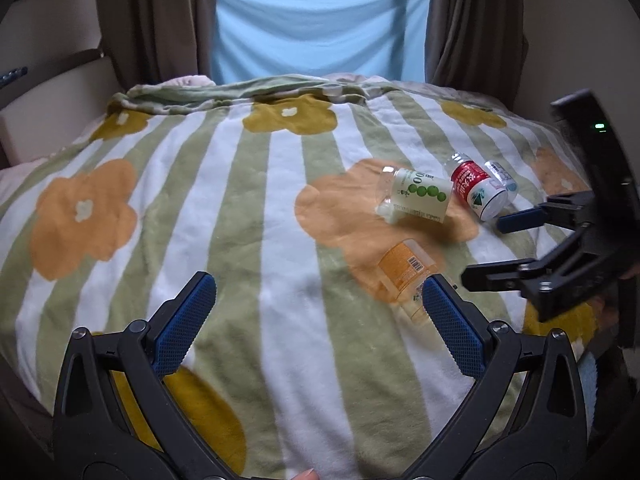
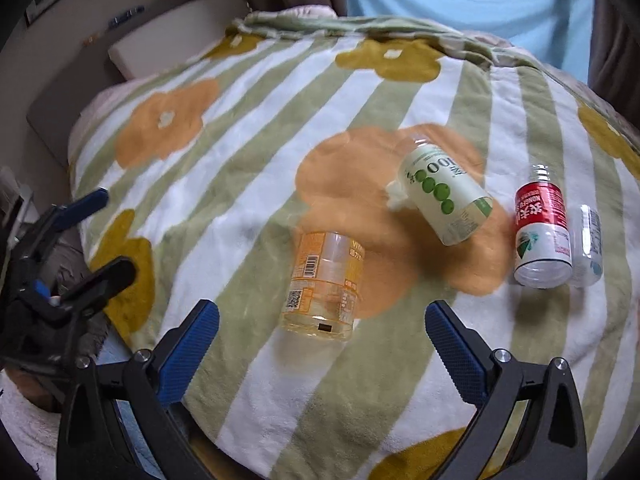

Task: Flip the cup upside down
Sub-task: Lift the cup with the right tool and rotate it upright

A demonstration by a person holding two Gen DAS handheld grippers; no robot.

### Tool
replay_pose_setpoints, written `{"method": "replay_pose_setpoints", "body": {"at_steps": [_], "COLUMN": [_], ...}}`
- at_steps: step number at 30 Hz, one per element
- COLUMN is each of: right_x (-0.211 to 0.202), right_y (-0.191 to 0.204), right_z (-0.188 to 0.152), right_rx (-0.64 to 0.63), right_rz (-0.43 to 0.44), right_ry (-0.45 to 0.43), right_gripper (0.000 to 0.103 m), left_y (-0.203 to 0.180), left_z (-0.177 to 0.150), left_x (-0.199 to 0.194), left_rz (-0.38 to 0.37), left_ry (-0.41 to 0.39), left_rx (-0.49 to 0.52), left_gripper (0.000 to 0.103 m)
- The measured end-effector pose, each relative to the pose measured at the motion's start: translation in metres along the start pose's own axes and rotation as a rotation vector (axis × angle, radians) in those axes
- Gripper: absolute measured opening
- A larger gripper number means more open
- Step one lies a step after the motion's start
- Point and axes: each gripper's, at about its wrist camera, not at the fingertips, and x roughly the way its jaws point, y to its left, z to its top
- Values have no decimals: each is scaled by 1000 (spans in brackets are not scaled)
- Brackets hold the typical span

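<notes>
Several clear plastic bottles lie on their sides on a flowered, striped blanket (image 1: pixel 256 208). An orange-labelled bottle (image 2: pixel 324 282) lies just ahead of my right gripper (image 2: pixel 322 338), which is open and empty; it also shows in the left wrist view (image 1: pixel 406 270). A green-dotted bottle (image 2: pixel 446 196) (image 1: pixel 416 196), a red-and-white bottle (image 2: pixel 542 236) (image 1: pixel 476 188) and a small clear bottle (image 2: pixel 590 240) lie farther right. My left gripper (image 1: pixel 320 312) is open and empty over the blanket. No cup as such shows.
The blanket (image 2: pixel 240 160) covers a bed. Brown curtains (image 1: pixel 156 20) and a blue sheet (image 1: pixel 320 20) hang behind it. A pale headboard (image 1: pixel 52 92) runs along the left. The right gripper (image 1: pixel 486 252) shows at the right in the left wrist view, the left gripper (image 2: pixel 114 234) at the left in the right wrist view.
</notes>
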Motion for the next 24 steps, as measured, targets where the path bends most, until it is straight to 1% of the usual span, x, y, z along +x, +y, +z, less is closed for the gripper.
{"method": "replay_pose_setpoints", "body": {"at_steps": [1, 4, 6, 7, 8, 13, 15, 16, 17, 19, 20, 23, 24], "right_x": [13, 41, 58, 65, 71, 94, 100, 101, 101, 99, 96, 83, 78], "right_y": [4, 6, 3, 2, -1, 1, 1, 1, 1, 6, 11, 36, 47], "right_z": [6, 16, 24, 28, 31, 42, 43, 44, 45, 47, 49, 52, 51], "right_rx": [-16, -20, -12, -8, -3, 16, 15, 8, -2, -53, -99, -326, -441], "right_rz": [-26, -55, -78, -91, -96, -85, -88, -90, -95, -117, -132, -156, -173], "right_ry": [40, 143, 196, 219, 241, 334, 370, 389, 396, 405, 401, 380, 376], "right_gripper": [103, 95, 94, 91, 86, 71, 61, 58, 57, 57, 56, 56, 56], "left_y": [4, 21, 32, 38, 44, 64, 70, 73, 75, 81, 84, 93, 96], "left_z": [-3, -11, -16, -18, -20, -29, -31, -31, -31, -31, -30, -29, -30], "left_x": [-2, -9, -13, -14, -15, -18, -20, -21, -21, -22, -22, -23, -24], "left_rz": [-2, -12, -27, -34, -40, -62, -65, -69, -70, -64, -65, -82, -89], "left_ry": [-4, -16, -21, -24, -26, -28, -32, -33, -36, -40, -42, -49, -50], "left_rx": [-10, -39, -65, -78, -90, -138, -152, -157, -161, -169, -175, -209, -218], "left_gripper": [103, 103, 103, 103, 103, 103, 103, 103, 103, 103, 103, 103, 103]}}
